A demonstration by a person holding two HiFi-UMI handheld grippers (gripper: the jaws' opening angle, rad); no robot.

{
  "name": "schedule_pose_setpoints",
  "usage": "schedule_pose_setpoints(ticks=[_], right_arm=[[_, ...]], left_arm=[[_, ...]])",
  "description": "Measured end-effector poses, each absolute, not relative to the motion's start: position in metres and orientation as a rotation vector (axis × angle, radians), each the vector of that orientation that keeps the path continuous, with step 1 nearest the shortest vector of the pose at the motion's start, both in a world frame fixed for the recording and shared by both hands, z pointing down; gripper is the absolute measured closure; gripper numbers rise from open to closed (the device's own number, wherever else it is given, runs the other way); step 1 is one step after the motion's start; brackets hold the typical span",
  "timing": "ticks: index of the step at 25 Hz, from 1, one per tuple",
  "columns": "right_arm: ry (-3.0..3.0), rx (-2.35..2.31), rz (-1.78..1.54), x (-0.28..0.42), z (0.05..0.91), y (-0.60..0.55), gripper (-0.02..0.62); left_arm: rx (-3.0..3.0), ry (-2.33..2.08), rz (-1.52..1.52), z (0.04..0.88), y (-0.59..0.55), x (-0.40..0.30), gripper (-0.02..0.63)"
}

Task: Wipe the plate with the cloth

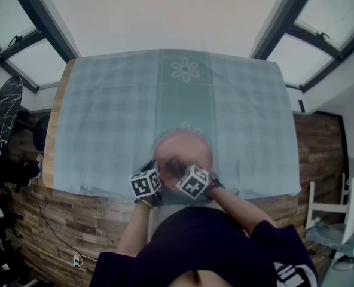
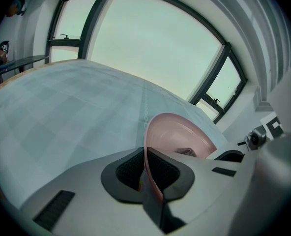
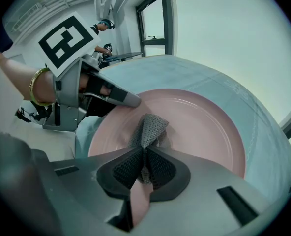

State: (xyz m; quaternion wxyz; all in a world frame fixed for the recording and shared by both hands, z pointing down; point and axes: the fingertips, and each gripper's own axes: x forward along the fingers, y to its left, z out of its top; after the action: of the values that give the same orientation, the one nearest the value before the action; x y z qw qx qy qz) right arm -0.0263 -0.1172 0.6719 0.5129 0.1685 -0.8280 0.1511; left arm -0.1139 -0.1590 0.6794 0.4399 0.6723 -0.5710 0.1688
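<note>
The plate (image 2: 180, 134) is clamped by its rim between the fingers of the left gripper (image 2: 146, 167). The cloth (image 3: 148, 127) is pinched by the right gripper (image 3: 144, 168), with its end on the plate just ahead of the fingers. The rim could be levered free, or the cloth dragged out, by excess wiping pressure.

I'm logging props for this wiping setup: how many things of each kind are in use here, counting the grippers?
pink plate: 1
grey cloth: 1
tablecloth: 1
grippers: 2, the left gripper and the right gripper
Total: 5
</note>
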Motion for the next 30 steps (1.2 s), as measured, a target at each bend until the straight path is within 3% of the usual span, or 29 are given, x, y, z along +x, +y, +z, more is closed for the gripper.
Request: schedule_pose_setpoints(ticks=[17,30], right_arm=[[-2.049,0.259,0.414,-0.048,0.66,-0.085,0.561],[-2.048,0.503,0.388,-0.003,0.639,-0.147,0.561]], left_arm=[[1.67,-1.411,0.413,0.68,-0.158,-0.115,0.574],[1.678,-1.4,0.414,0.679,-0.158,-0.114,0.574]])
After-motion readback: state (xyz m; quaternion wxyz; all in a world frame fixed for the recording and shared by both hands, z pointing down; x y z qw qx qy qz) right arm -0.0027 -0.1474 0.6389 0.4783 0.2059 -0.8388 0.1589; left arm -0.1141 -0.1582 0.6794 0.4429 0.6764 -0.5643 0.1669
